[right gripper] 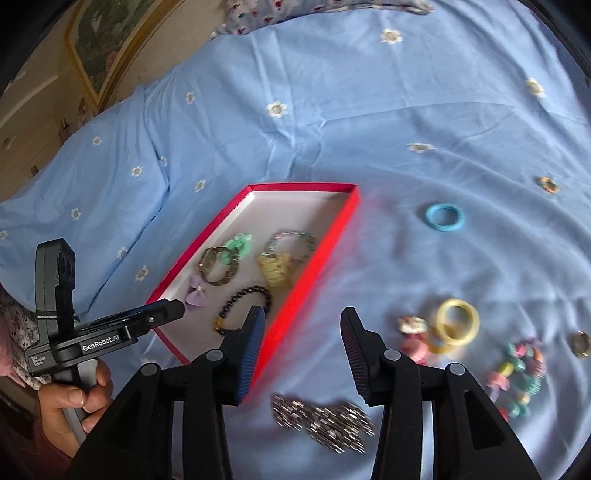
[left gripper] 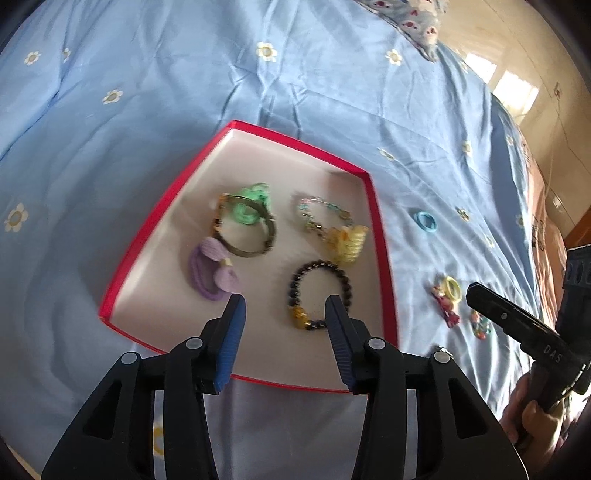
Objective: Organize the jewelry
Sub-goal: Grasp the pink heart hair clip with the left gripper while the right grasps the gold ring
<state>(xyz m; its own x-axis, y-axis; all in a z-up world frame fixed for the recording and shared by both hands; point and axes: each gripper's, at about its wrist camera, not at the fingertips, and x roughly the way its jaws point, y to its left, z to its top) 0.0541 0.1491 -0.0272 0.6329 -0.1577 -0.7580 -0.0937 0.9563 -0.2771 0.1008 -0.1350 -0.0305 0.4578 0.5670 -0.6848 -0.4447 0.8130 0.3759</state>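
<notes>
A red tray (left gripper: 382, 236) (right gripper: 314, 258) with a white floor lies on the blue bedspread. In it are a dark bead bracelet (left gripper: 345, 282) (right gripper: 236, 299), a purple hair tie (left gripper: 210, 269), a bronze bangle (left gripper: 269, 232), a green piece (left gripper: 245, 214), a pastel bracelet (left gripper: 314, 206) and a yellow claw clip (left gripper: 349, 240) (right gripper: 275, 271). My left gripper (left gripper: 284, 306) is open and empty above the tray's near part. My right gripper (right gripper: 303, 319) is open and empty over the bedspread, just right of the tray. A silver metal bracelet (right gripper: 325, 421) lies below it.
Loose on the bedspread to the right lie a blue hair ring (right gripper: 445, 217) (left gripper: 424, 220), a yellow ring (right gripper: 458, 322), a pink clip (right gripper: 415, 339), a multicoloured bead piece (right gripper: 521, 369) and a small gold ring (right gripper: 580, 343). A floral pillow (right gripper: 325, 9) lies at the far edge.
</notes>
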